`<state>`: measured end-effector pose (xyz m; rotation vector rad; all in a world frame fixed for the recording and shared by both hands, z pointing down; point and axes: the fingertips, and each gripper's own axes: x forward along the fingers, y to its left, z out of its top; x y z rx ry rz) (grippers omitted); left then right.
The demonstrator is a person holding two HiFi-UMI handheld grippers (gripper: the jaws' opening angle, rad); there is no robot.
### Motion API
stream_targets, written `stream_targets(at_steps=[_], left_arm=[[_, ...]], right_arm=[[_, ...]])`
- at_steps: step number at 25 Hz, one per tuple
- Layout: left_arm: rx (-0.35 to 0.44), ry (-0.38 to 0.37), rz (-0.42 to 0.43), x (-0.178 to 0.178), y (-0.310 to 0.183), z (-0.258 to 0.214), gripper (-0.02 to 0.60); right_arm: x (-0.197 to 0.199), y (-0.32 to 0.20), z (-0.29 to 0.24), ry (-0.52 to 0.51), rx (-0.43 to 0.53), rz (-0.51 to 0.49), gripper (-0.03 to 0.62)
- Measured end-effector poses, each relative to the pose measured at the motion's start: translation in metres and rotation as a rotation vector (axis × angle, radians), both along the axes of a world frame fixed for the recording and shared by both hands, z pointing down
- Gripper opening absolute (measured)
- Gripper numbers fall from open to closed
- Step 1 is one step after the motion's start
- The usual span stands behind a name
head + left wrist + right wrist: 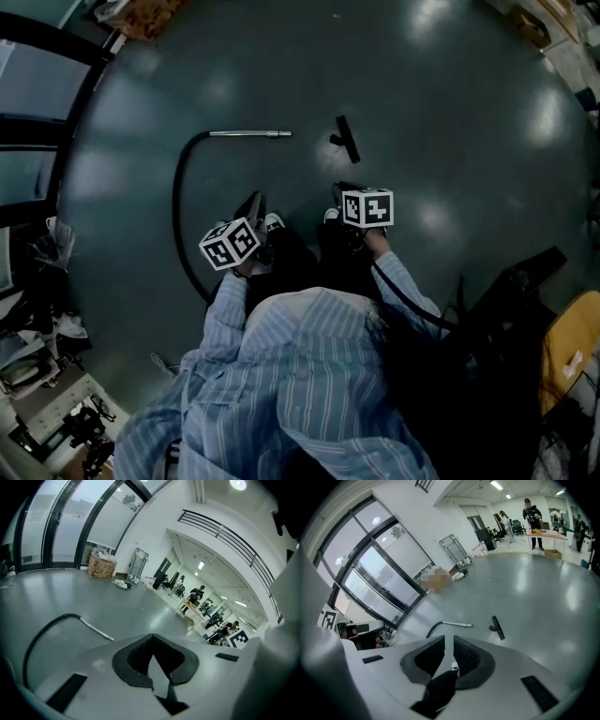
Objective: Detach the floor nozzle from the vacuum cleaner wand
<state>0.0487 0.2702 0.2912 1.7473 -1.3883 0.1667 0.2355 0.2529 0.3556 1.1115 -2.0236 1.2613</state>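
The black floor nozzle (346,139) lies by itself on the dark floor, a short gap to the right of the silver wand (249,134). A black hose (177,217) curves from the wand back toward me. The right gripper view shows the nozzle (498,627) and the wand (457,624) apart, well ahead of the jaws. My left gripper (251,206) is held near my feet, shut and empty (152,639), with the wand (96,629) off to its left. My right gripper (345,190) holds nothing, and its jaws stand a narrow gap apart (448,644).
Tall windows (375,569) and a cardboard box (101,566) line the far wall, beside a metal cart (137,564). People stand at tables (533,513) in the distance. Clutter (47,375) sits at my left, and black equipment (516,291) and a yellow object (572,347) at my right.
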Motion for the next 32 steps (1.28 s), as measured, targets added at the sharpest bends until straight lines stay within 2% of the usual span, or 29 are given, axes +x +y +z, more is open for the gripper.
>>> stream_targets(at_steps=[2,5,9,15,18,24,26,32], left_arm=[[-0.005,-0.002,-0.007,0.002,0.016,0.000,0.006],[0.005,-0.028,0.027,0.002,0.038,-0.005,0.006],[0.026,-0.068,0.061,-0.018,0.076,0.003,0.006],[0.075,-0.019,0.012,-0.047,0.154,0.001,0.006],[0.093,-0.025,0.013,-0.072,0.196,-0.004,0.006],[0.112,0.007,-0.016,-0.146,0.266,-0.004,0.006],[0.108,0.027,-0.025,-0.152,0.283,0.003,0.006],[0.114,0.073,0.009,-0.130,0.310,0.005,0.006]], right_arm=[[-0.001,0.012,0.003,-0.005,-0.006,-0.012,0.061],[-0.008,0.023,0.004,-0.007,-0.009,-0.023,0.061],[-0.042,0.041,0.013,0.010,0.006,-0.061,0.061],[-0.099,0.106,0.004,0.018,0.030,-0.166,0.061],[-0.131,0.152,-0.005,0.001,0.022,-0.181,0.061],[-0.199,0.238,-0.007,-0.007,0.002,-0.197,0.061],[-0.200,0.257,-0.009,-0.012,-0.006,-0.184,0.061],[-0.170,0.290,-0.023,-0.023,-0.011,-0.104,0.061]])
